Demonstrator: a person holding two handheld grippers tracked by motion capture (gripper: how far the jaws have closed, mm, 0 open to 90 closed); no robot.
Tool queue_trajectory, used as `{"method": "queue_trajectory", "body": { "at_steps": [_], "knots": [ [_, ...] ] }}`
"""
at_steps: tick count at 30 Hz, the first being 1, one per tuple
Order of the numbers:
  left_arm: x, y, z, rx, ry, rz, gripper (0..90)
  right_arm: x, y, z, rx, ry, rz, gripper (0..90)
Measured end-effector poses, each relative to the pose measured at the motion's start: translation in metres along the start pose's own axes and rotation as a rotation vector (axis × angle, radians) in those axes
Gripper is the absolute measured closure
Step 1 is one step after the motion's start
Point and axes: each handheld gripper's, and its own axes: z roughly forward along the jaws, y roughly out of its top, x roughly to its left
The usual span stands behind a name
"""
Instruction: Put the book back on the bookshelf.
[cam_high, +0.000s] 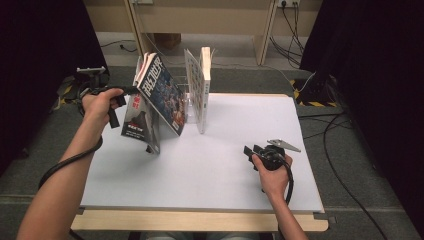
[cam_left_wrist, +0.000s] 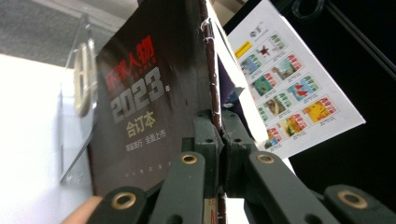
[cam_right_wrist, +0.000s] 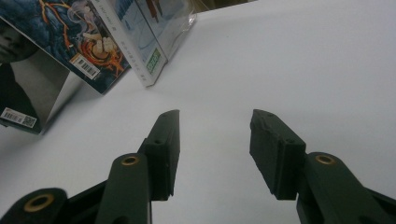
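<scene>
My left gripper (cam_high: 134, 91) is at the table's back left, shut on the top edge of a dark magazine (cam_high: 137, 122). The magazine hangs tilted, its low corner near the table. In the left gripper view the jaws (cam_left_wrist: 219, 125) pinch that magazine (cam_left_wrist: 149, 112), whose dark cover bears "2023". A blue illustrated magazine (cam_high: 162, 92) leans just right of it. A white magazine (cam_high: 198, 90) stands upright farther right. My right gripper (cam_high: 248, 150) rests low at the front right, open, with bare table between its jaws (cam_right_wrist: 215, 126).
A clear acrylic stand (cam_left_wrist: 79, 93) is beside the magazines at the back. The white table top (cam_high: 240, 125) stretches between the magazines and my right hand. Cables (cam_high: 345, 130) lie on the grey floor to the right.
</scene>
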Motion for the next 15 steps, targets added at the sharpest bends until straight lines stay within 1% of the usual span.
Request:
{"method": "queue_trajectory", "body": {
  "at_steps": [2, 3, 5, 7, 9, 10, 13, 14, 15],
  "knots": [
    [-0.003, 0.003, 0.003, 0.008, -0.022, 0.007, 86.5, 0.001, 0.0, 0.001, 0.002, 0.001, 0.002, 53.8],
    [-0.004, 0.004, 0.005, 0.007, -0.04, 0.003, 86.5, 0.002, 0.0, 0.0, 0.002, 0.001, 0.007, 53.8],
    [-0.004, 0.007, 0.008, -0.004, -0.071, -0.008, 86.5, 0.0, 0.001, 0.0, -0.004, 0.003, -0.003, 53.8],
    [-0.005, 0.009, 0.011, -0.011, -0.059, 0.024, 86.5, 0.001, 0.001, -0.001, -0.003, 0.0, 0.002, 53.8],
    [-0.002, 0.009, 0.013, -0.023, -0.047, 0.028, 86.5, 0.0, 0.0, -0.002, -0.001, 0.0, 0.008, 53.8],
    [0.0, 0.009, 0.014, -0.026, -0.037, 0.04, 86.5, -0.001, 0.0, -0.002, -0.003, -0.003, -0.003, 53.8],
    [0.003, 0.009, 0.017, -0.038, -0.003, 0.089, 86.4, -0.003, -0.002, -0.002, 0.002, -0.003, 0.01, 53.8],
    [0.003, 0.009, 0.018, -0.046, 0.009, 0.108, 86.4, -0.004, -0.002, -0.001, 0.001, -0.007, 0.002, 53.8],
    [0.004, 0.01, 0.018, -0.058, 0.022, 0.129, 86.4, -0.004, -0.003, 0.0, 0.006, -0.003, 0.003, 53.8]
  ]
}}
